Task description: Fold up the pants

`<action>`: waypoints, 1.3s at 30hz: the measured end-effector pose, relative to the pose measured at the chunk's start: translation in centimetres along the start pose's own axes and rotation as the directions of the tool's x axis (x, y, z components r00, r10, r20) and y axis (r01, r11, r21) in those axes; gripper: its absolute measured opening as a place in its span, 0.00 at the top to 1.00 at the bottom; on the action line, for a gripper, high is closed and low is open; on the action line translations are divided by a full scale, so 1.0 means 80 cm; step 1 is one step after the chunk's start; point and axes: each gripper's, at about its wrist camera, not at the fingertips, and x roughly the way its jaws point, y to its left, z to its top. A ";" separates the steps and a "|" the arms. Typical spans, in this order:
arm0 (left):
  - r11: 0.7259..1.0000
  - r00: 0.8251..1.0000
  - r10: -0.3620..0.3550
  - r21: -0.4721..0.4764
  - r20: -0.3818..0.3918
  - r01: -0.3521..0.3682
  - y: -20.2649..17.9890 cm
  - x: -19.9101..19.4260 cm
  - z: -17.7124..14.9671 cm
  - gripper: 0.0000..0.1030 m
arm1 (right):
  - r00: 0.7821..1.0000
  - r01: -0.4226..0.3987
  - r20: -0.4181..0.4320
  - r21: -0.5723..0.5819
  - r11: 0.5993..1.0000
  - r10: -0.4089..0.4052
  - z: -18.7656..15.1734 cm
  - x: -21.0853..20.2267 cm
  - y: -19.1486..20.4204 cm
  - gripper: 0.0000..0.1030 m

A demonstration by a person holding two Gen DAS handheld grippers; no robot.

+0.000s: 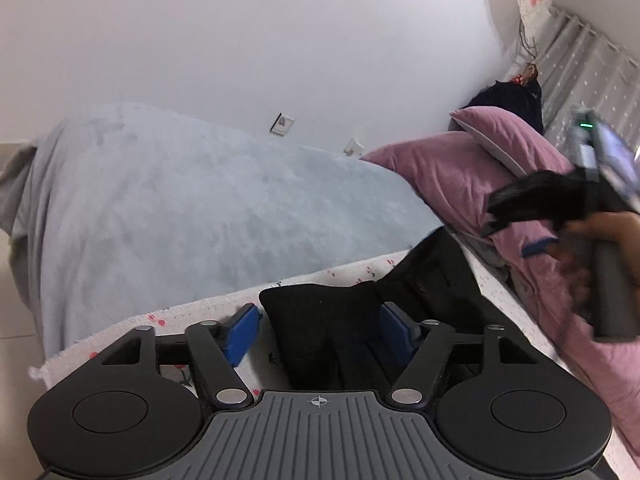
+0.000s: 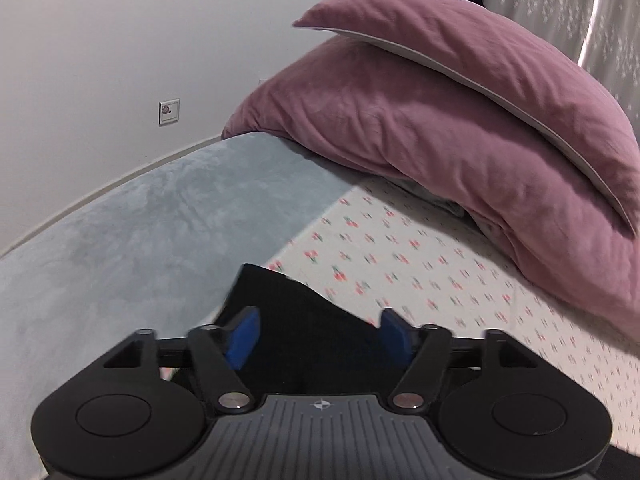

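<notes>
I see the grey blanket [image 1: 168, 208] filling the far left of the bed, the mauve pillows [image 2: 460, 120] stacked far right, and the floral sheet [image 2: 440, 272] near. The black pants [image 1: 340, 336] lie on that sheet, bunched between my left gripper [image 1: 320, 332], spread wide. My right gripper [image 2: 318, 336] is likewise released, straddling a pants edge.

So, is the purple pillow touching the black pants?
Apart. The right wrist view shows bare cherry-print sheet between the purple pillow and black pants.
</notes>
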 end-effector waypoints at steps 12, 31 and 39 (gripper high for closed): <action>0.977 0.988 -0.123 0.164 -0.089 0.136 -0.048 -0.036 -0.023 0.23 | 0.996 -0.041 -0.073 0.222 0.974 0.059 -0.139 -0.132 -0.191 0.18; 0.557 0.736 -0.404 0.491 -0.543 0.669 -0.239 -0.101 -0.201 0.15 | 0.941 0.321 -0.207 0.298 0.899 -0.267 -0.455 -0.316 -0.451 0.12; 0.346 0.602 -0.409 0.494 -0.686 0.798 -0.267 -0.131 -0.270 0.15 | 0.879 0.471 -0.305 0.448 0.760 -0.365 -0.552 -0.370 -0.564 0.12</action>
